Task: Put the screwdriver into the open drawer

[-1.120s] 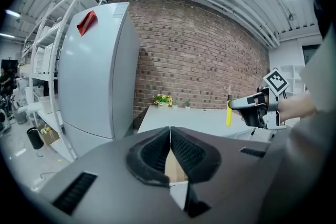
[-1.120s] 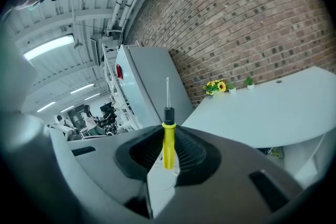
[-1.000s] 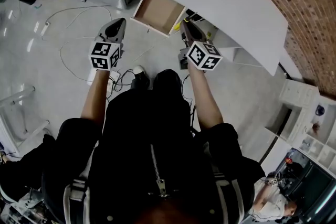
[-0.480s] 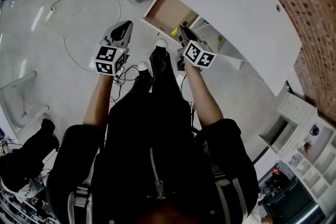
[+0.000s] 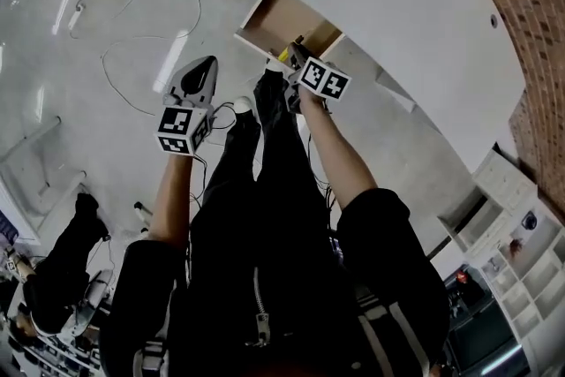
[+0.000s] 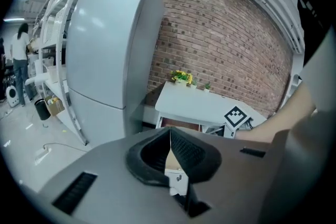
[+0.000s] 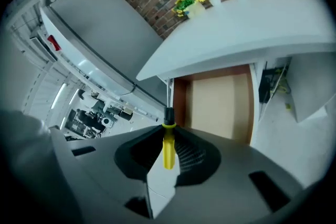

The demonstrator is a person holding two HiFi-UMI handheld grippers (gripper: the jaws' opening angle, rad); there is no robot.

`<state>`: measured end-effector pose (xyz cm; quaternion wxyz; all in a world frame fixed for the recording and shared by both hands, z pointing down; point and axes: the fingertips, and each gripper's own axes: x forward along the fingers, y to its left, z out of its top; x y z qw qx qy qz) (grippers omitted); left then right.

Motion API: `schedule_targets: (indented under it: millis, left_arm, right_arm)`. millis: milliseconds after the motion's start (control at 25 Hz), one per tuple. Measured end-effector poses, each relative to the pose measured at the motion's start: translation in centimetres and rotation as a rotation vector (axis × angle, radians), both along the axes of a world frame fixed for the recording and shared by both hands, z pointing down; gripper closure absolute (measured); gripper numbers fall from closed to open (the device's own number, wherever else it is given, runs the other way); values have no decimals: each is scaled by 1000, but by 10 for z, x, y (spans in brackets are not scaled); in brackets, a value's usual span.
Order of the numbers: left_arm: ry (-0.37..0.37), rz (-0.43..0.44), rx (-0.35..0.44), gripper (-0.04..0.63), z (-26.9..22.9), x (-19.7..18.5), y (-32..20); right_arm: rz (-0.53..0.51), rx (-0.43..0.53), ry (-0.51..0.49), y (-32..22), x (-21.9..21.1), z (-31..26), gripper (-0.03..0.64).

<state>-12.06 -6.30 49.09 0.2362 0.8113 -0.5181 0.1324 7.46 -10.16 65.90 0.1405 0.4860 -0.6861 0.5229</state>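
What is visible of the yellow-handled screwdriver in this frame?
The yellow-handled screwdriver has a smooth, plastic-looking yellow handle, a black collar and a thin grey metal shaft. The right gripper is shut on the handle, which sits clamped between its dark ribbed jaws. The shaft points forward past the jaws, towards the open wooden drawer under the white desk. It is not in the drawer yet.

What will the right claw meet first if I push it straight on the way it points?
Likely the open drawer: the screwdriver in the right claw aims at its side wall, beside the bare floor. Nothing shows in between, though depth is unclear.
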Motion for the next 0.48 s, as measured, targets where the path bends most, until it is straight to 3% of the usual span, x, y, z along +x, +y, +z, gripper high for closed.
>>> schedule_targets:
  millis: [480]
  left_arm:
    - [-27,-65,-172,571,74,-20,34]
  right_arm:
    - [59,-189,53,-32,10,132,538]
